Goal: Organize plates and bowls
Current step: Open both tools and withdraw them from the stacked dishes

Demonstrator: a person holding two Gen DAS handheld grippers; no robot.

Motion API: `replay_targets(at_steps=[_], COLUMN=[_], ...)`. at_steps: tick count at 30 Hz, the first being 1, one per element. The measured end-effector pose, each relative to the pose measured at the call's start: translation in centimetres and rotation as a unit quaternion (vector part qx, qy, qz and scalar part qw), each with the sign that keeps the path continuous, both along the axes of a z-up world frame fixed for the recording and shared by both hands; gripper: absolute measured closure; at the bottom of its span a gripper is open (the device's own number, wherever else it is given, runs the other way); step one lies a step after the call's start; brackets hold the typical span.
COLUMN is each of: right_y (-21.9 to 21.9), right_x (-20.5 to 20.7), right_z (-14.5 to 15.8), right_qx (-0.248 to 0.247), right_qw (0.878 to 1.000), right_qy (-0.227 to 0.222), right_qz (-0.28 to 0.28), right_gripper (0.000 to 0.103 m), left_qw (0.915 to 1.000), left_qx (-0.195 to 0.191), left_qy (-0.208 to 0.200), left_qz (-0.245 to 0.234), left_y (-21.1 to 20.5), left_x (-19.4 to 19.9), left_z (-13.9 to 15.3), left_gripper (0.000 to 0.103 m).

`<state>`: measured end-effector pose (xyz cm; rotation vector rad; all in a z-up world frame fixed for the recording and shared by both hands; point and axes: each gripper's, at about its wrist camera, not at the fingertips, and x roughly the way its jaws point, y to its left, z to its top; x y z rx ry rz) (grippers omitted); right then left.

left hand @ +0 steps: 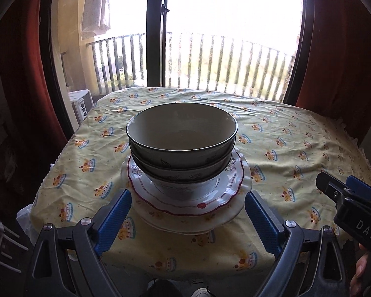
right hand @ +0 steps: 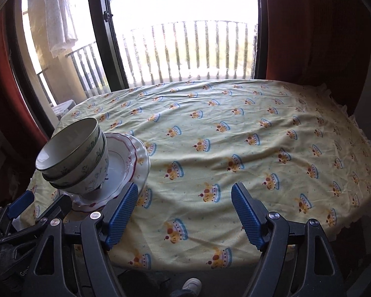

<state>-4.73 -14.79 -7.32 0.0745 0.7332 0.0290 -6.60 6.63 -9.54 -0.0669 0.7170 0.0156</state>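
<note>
both tongs, left (left hand: pixel 189 212) and right (right hand: pixel 185 208), spread and empty beside stacked bowls (left hand: pixel 181 136) on plates (left hand: pixel 185 198)

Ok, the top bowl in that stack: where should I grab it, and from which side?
Probably the near rim of the top bowl, from above on the left gripper's side. It sits nested in the bowls beneath, so only its rim band stands proud; one pad inside, one outside. The jaws are open and empty.
</note>
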Motion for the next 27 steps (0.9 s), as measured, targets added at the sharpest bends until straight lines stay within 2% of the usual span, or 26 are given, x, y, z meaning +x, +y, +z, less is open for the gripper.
replay_targets(at_steps=[2, 8, 12, 19, 27], right_y=[-0.4, -0.9, -1.0, -0.8, -0.7], right_x=[-0.8, -1.8, -2.0, -1.1, 0.7], right_z=[-0.4, -1.0, -0.5, 0.2, 1.9], right_qx=[-0.011, -0.013, -0.017, -0.018, -0.012], right_qw=[1.0, 1.0, 1.0, 1.0, 1.0], right_qy=[-0.013, -0.014, -0.022, -0.011, 0.002], right_qz=[-0.005, -0.002, -0.003, 0.007, 0.009], right_gripper=[0.023, 0.022, 0.015, 0.014, 0.014], left_qw=[1.0, 1.0, 0.9999, 0.9998, 0.9999], left_qx=[0.006, 0.001, 0.011, 0.017, 0.016], left_qy=[-0.002, 0.0, -0.003, 0.002, 0.002], left_qz=[0.001, 0.005, 0.0, -0.006, 0.005], left_y=[-0.4, -0.8, -1.5, -2.0, -2.0], left_x=[-0.2, -0.4, -0.4, 0.4, 2.0], left_z=[-0.3, -0.3, 0.0, 0.6, 2.6], left_gripper=[0.009, 0.009, 0.009, 0.008, 0.008])
